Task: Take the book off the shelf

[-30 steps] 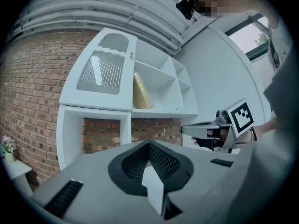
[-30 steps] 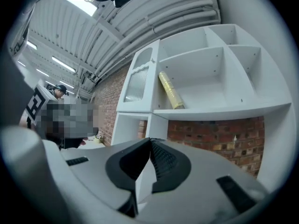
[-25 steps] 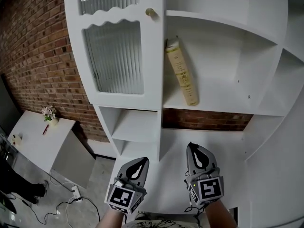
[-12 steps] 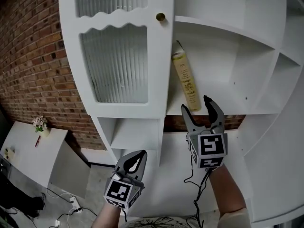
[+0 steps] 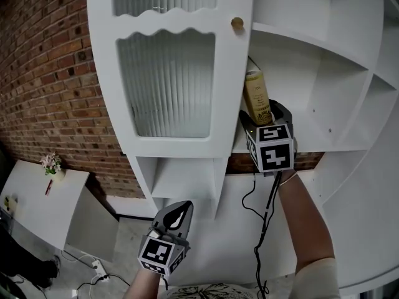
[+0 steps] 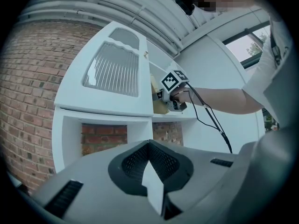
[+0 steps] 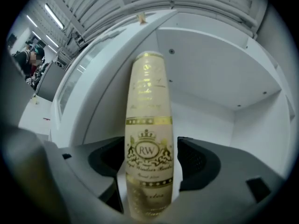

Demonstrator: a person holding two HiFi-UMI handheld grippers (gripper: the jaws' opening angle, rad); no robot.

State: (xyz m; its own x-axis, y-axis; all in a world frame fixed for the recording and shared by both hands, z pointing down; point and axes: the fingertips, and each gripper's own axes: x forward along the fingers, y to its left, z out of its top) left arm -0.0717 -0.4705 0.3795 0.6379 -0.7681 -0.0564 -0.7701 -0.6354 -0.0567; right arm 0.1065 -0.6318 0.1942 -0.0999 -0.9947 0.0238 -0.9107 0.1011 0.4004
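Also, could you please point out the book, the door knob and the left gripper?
book point(image 5: 256, 95), head view, spine.
door knob point(image 5: 237, 23), head view, its centre.
left gripper point(image 5: 186, 205), head view, shut fingertips.

1. The left gripper point(image 5: 181, 209) and the right gripper point(image 5: 267, 114) are each showing a smooth grey moulded shell point(image 6: 93, 190) that tapers toward two jaws.
2. The inner jaw faces are carrying dark pads point(image 6: 135, 162) with a fine grid texture.
3. Narrow dark slots point(image 6: 63, 197) are showing on the upper face of each shell.
4. Each gripper is carrying a marker cube point(image 5: 161, 257) at its rear, with white faces bearing black square patterns.
5. A thin black cable point(image 5: 262, 229) is hanging in loose loops from the right gripper.
6. The person is wearing a pale short sleeve point(image 5: 318, 282) on the right arm.
7. A garment point(image 5: 206, 290) with a dark-and-light pattern is showing at the head view's bottom edge.
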